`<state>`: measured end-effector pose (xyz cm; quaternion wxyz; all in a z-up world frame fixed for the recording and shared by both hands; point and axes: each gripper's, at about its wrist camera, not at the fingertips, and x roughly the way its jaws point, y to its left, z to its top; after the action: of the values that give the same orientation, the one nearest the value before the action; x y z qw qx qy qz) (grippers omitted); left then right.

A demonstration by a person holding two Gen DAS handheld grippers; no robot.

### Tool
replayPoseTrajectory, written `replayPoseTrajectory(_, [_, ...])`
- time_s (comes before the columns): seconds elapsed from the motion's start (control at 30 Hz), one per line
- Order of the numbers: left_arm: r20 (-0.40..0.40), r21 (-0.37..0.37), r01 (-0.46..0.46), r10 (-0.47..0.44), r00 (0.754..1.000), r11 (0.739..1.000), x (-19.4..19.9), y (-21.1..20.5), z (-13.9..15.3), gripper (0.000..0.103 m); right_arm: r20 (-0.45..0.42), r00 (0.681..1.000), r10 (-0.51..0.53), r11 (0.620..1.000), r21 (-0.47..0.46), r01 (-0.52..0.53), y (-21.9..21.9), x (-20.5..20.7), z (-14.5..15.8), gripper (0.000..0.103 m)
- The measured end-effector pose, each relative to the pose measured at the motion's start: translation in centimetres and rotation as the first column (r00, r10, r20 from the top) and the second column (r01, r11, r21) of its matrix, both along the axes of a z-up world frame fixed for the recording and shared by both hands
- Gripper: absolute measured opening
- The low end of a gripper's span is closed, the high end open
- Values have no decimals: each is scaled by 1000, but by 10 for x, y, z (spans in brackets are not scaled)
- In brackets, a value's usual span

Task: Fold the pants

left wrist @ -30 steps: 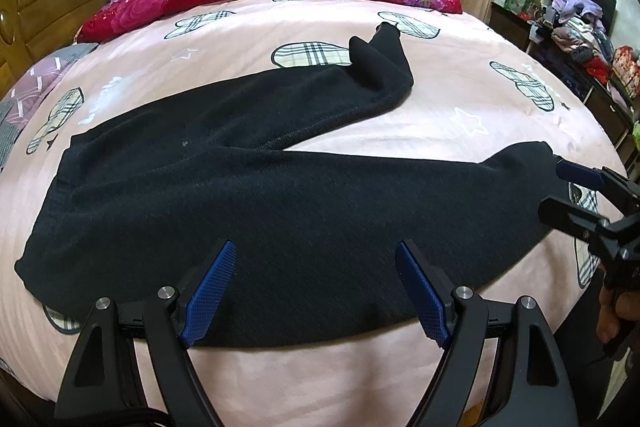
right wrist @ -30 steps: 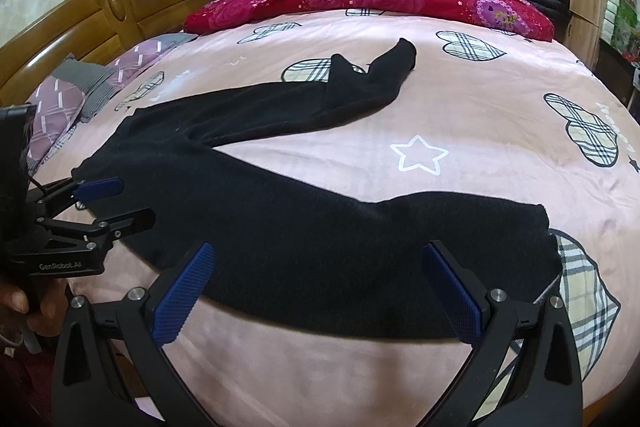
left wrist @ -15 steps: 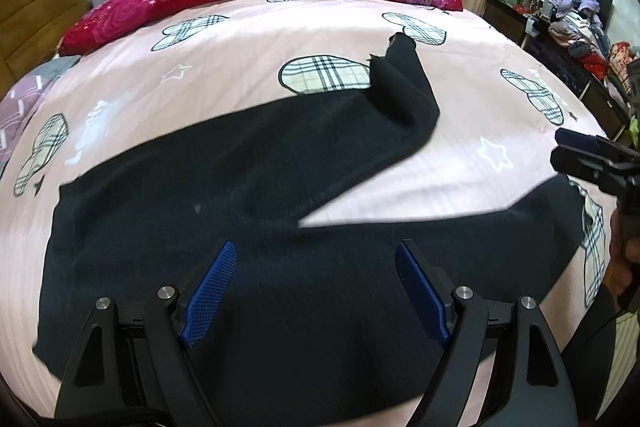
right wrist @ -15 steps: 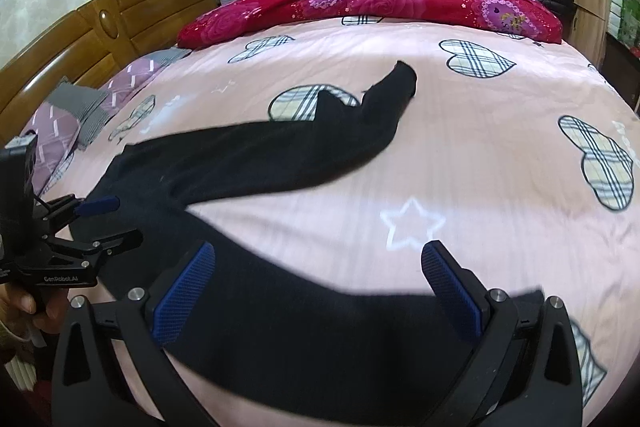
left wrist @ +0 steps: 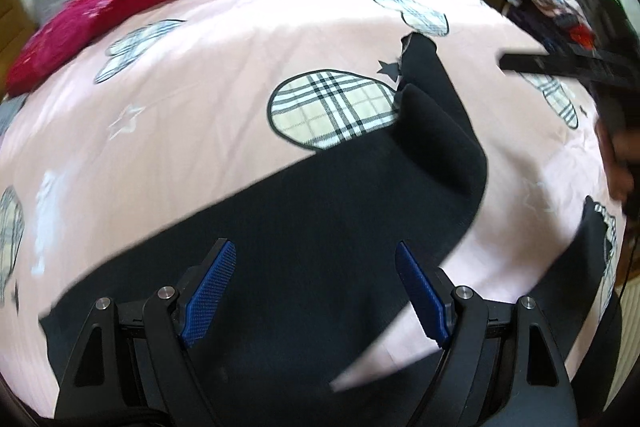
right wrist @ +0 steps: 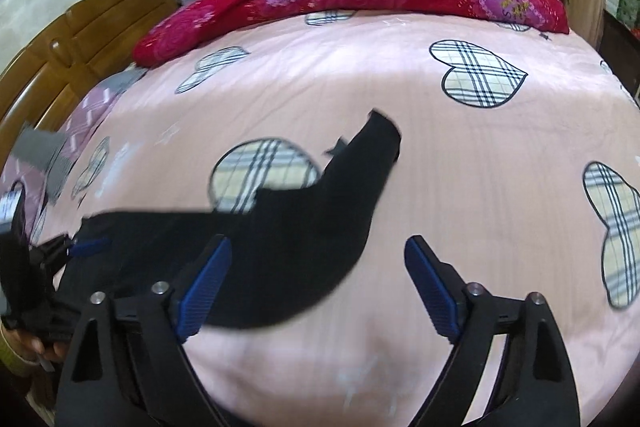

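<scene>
Both views are smeared by motion. In the left wrist view the black pants (left wrist: 320, 227) run out under the left claw (left wrist: 316, 291) and off the bottom edge, so their waist end is hidden. The right claw (left wrist: 560, 65) is only a dark blur cut by the right edge. In the right wrist view the pants' near leg is out of frame.

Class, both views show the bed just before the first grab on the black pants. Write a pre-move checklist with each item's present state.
1. Left hand-held gripper open, jaws apart: ok.
2. Right hand-held gripper open: ok.
3. Black pants lying flat, unfolded on the pink bedsheet: not ok, far leg's end is doubled over.
4. Far leg cuff in view: ok.
5. Waistband position: cannot tell, blurred.
6. Either gripper touching fabric: cannot tell.
</scene>
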<state>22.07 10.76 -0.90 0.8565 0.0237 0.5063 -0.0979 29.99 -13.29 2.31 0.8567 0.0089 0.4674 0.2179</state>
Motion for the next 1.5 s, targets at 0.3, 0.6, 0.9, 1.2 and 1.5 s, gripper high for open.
replayPoseTrajectory(0.3, [-106,-69,148,-155,982,987,74,1,-35,83,-96,993,-71,996,-64,65,6,117,-28,79])
replayPoseTrajectory(0.6, [-191,-45,225,-229,954,973,114,-24,-64,82,-195,981,3,996,-91,-21,26,172,-66,59])
replayPoseTrajectory(0.9, [-164,-71,315,-322,932,946,86,-51,-50,9,-140,990,28,1000,-4,-29,-3,152,-55,12])
replayPoseTrajectory(1.2, [-45,-103,275,-281,959,956,13,-51,2,8,-69,996,-61,987,146,71,-80,90,-8,12])
replayPoseTrajectory(1.5, [8,-134,261,-262,965,956,-71,-66,36,8,-100,990,-100,961,248,122,-146,4,3,12])
